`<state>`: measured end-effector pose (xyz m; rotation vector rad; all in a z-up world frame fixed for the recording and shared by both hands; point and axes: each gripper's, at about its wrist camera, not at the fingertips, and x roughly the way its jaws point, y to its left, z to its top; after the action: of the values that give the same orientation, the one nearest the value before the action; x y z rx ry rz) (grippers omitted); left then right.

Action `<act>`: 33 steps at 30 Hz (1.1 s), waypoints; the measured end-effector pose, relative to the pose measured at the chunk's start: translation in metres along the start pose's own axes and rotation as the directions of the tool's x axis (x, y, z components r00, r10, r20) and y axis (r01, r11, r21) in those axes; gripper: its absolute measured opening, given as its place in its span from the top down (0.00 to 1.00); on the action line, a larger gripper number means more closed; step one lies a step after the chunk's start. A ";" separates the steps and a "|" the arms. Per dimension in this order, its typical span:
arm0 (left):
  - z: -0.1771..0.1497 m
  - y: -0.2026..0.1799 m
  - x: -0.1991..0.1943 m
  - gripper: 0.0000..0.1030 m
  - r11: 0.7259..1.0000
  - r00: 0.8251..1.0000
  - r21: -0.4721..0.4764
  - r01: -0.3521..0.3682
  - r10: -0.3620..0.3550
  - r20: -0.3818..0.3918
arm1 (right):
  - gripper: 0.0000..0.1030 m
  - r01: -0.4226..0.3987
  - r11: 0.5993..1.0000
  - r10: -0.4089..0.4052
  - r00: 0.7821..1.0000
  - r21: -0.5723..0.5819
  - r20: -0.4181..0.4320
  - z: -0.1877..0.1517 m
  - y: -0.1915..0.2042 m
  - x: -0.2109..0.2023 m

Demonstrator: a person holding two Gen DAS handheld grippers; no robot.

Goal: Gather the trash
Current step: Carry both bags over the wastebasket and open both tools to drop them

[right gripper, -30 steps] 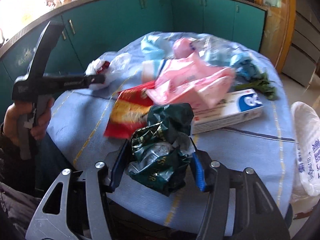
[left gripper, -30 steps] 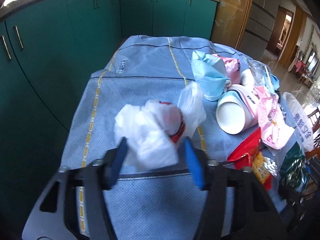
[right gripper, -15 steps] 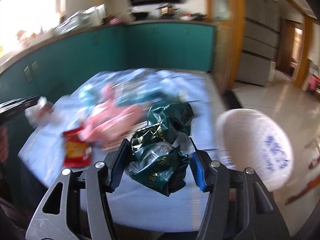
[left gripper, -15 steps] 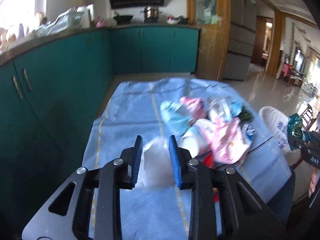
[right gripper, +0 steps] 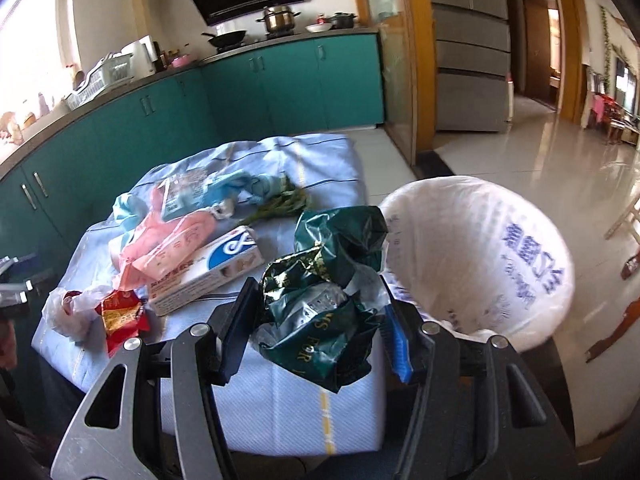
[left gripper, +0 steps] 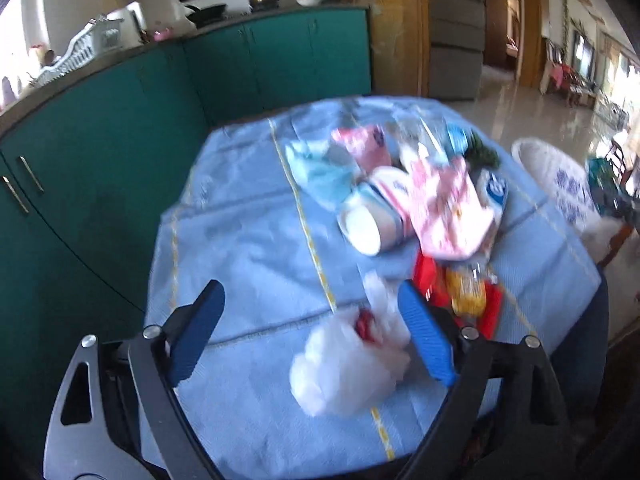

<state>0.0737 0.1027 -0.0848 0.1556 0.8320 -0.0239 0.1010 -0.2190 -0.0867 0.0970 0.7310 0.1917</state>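
Your right gripper (right gripper: 316, 312) is clamping a crumpled dark green wrapper (right gripper: 320, 284) beside the white-lined bin (right gripper: 500, 256). Your left gripper (left gripper: 312, 336) is gaping wide, gripping nothing; the white plastic bag (left gripper: 348, 364) is lying on the blue tablecloth (left gripper: 248, 240) between its fingers.

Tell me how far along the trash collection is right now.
Done: nothing visibly binned; the inside of the lined bin is out of view. In hand: the right gripper clamps a crumpled dark green wrapper beside the bin rim. The left gripper is open over the white plastic bag, not gripping it. Left: that bag, the red snack packet, pink bag, white box, tipped cup and greens.
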 end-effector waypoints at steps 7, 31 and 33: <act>-0.025 -0.020 0.039 0.53 0.998 0.991 0.058 0.004 0.003 -0.132 | 0.45 -0.030 0.999 0.030 1.000 -0.034 -0.003 -0.001 0.017 0.002; 0.140 -0.237 0.023 0.61 0.859 0.873 0.231 0.456 -0.482 0.068 | 0.45 0.296 0.940 -0.301 0.954 0.171 0.002 0.032 -0.148 0.014; 0.149 -0.270 0.037 0.59 0.836 0.855 0.232 0.497 -0.518 0.035 | 0.45 0.313 0.933 -0.320 0.947 0.177 0.010 0.032 -0.152 0.009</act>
<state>0.1855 -0.1846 -0.0479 0.1311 0.7526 -0.6250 0.1503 -0.3668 -0.0920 0.1461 0.7134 -0.1833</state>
